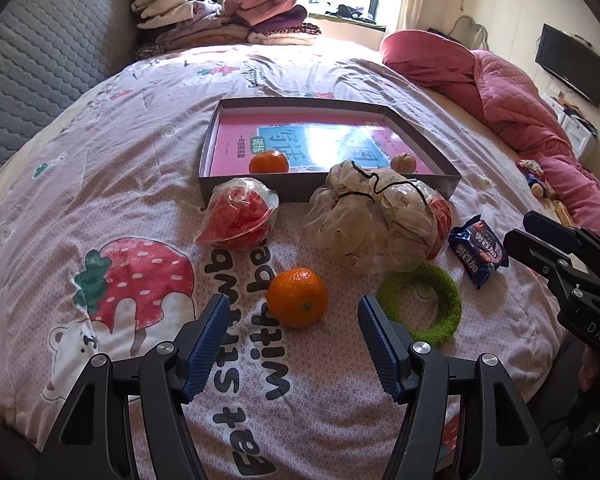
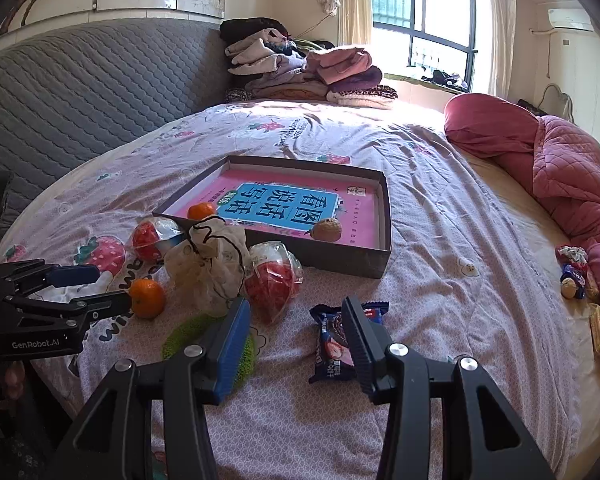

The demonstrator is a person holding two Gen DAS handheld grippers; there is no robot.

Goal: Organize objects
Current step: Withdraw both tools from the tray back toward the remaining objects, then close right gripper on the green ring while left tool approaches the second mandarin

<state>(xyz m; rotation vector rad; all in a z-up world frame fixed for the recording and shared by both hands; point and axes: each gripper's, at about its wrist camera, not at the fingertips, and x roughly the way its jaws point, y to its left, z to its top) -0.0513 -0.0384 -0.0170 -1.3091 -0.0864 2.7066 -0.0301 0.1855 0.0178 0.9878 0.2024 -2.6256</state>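
The bedspread (image 1: 100, 160) carries big black lettering, partly readable as "Eat", "with" and "strawb…", beside a printed strawberry and bear. The left gripper (image 1: 292, 312) hovers low over the bed's near edge, fingers spread wide with nothing between them; a loose orange (image 1: 297, 297) sits on the cover just ahead of the gap. The side of that tool reads "GenRobot.AI" in the right wrist view. The right gripper (image 2: 296, 316) is likewise spread and empty, above a blue snack packet (image 2: 334, 344) whose print is too small to read, with a green fuzzy ring (image 2: 188, 332) under its left finger. Behind lie a cream mesh pouf (image 1: 364, 216) and two bagged red items, touching the front wall of a shallow grey box (image 1: 420, 120). Inside the box lies a pink book with blue Chinese title 看图说话写话, plus a second orange (image 1: 269, 162) and a walnut (image 2: 327, 229). Bare cover stretches right of the box toward the pink quilt (image 2: 572, 168)
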